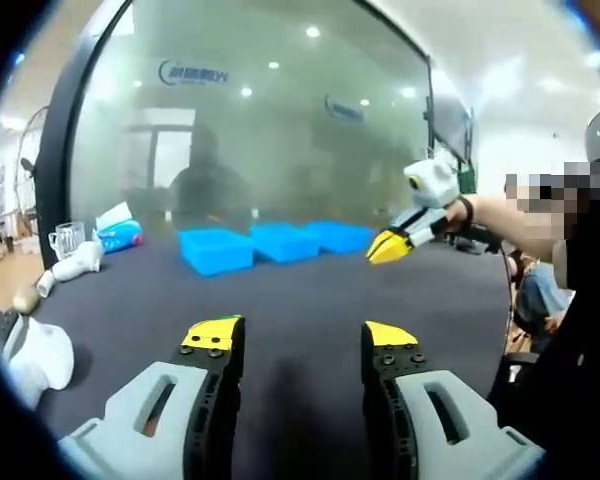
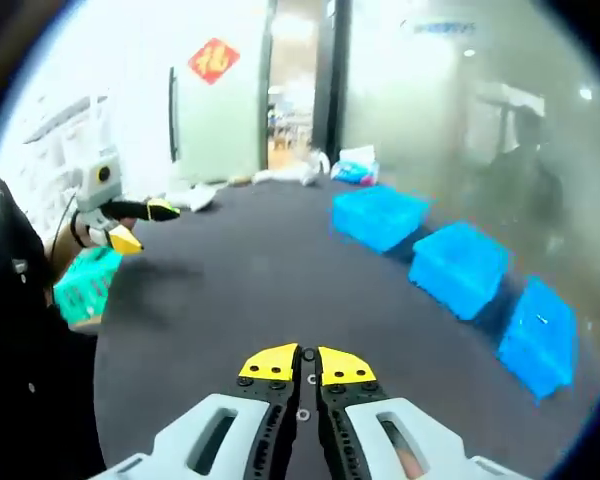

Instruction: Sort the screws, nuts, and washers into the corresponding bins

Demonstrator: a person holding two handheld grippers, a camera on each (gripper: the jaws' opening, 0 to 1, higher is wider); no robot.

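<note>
Three blue bins [image 1: 216,249] [image 1: 285,241] [image 1: 340,236] stand in a row at the far side of the dark table [image 1: 300,290]. In the right gripper view they run down the right side [image 2: 378,216] [image 2: 460,265] [image 2: 538,338]. My left gripper [image 1: 300,336] is open and low over the table, with nothing between its yellow tips. It also appears at the left [image 2: 145,225], jaws apart. My right gripper [image 2: 308,364] is shut, and two tiny round pieces [image 2: 303,413] show in the slit between its jaws. I cannot tell if anything is pinched. It hangs above the table near the bins [image 1: 388,247].
A glass wall stands behind the bins. White cups [image 1: 68,240], a blue-and-white pack [image 1: 120,232] and a white object [image 1: 40,352] lie at the table's left. A green basket [image 2: 85,283] sits off the table edge. A person's arm [image 1: 510,215] holds the right gripper.
</note>
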